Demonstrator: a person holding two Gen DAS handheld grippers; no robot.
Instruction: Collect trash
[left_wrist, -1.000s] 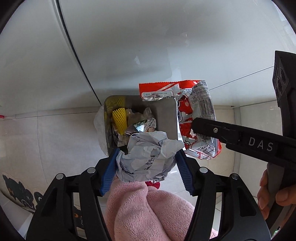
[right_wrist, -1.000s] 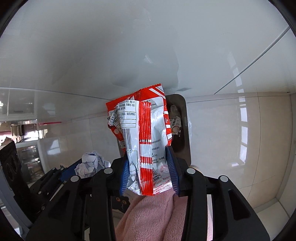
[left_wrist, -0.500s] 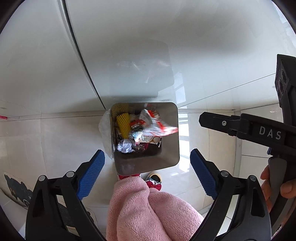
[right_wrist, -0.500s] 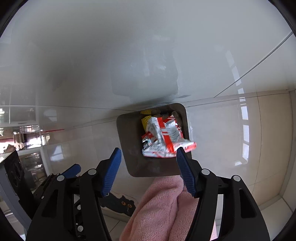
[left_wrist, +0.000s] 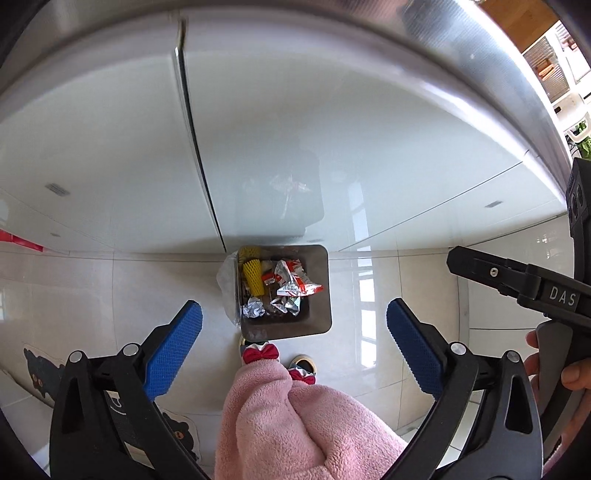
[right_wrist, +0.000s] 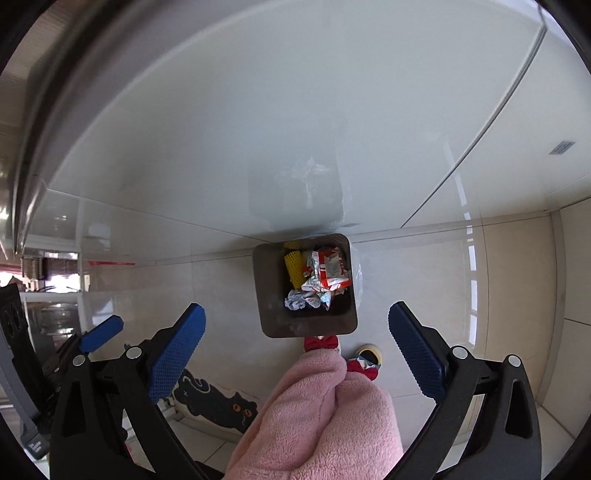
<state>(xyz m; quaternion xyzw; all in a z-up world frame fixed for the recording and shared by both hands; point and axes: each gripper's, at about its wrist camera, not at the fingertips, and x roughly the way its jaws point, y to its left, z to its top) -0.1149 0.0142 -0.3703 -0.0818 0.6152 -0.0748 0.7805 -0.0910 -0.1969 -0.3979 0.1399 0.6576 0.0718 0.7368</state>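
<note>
A square metal bin (left_wrist: 322, 295) (right_wrist: 266, 295) stands on the tiled floor, far below both grippers. Inside it lie a red and white snack wrapper (left_wrist: 295, 281) (right_wrist: 327, 275), a crumpled paper ball (left_wrist: 253, 308) (right_wrist: 297, 301) and a yellow foam net (left_wrist: 251, 277) (right_wrist: 293, 271). My left gripper (left_wrist: 293, 307) hangs high over the bin, its jaws opening wide with nothing between them. My right gripper (right_wrist: 295, 309) hangs beside it at the same height, its jaws also opening, nothing held. One black finger (left_wrist: 498, 273) of the right gripper shows in the left wrist view.
Glossy white cabinet fronts (left_wrist: 332, 129) rise right behind the bin. A person's pink fleece legs (left_wrist: 291, 417) and red-bowed slippers (left_wrist: 260, 352) stand just in front of it. A cat-print mat (right_wrist: 218, 402) lies on the floor to the left. A clear plastic bag (left_wrist: 227, 280) hangs on the bin's side.
Both grippers opened: the paper ball fell from the left one and the snack wrapper from the right one into the bin. Both then rose, so the bin looks smaller.
</note>
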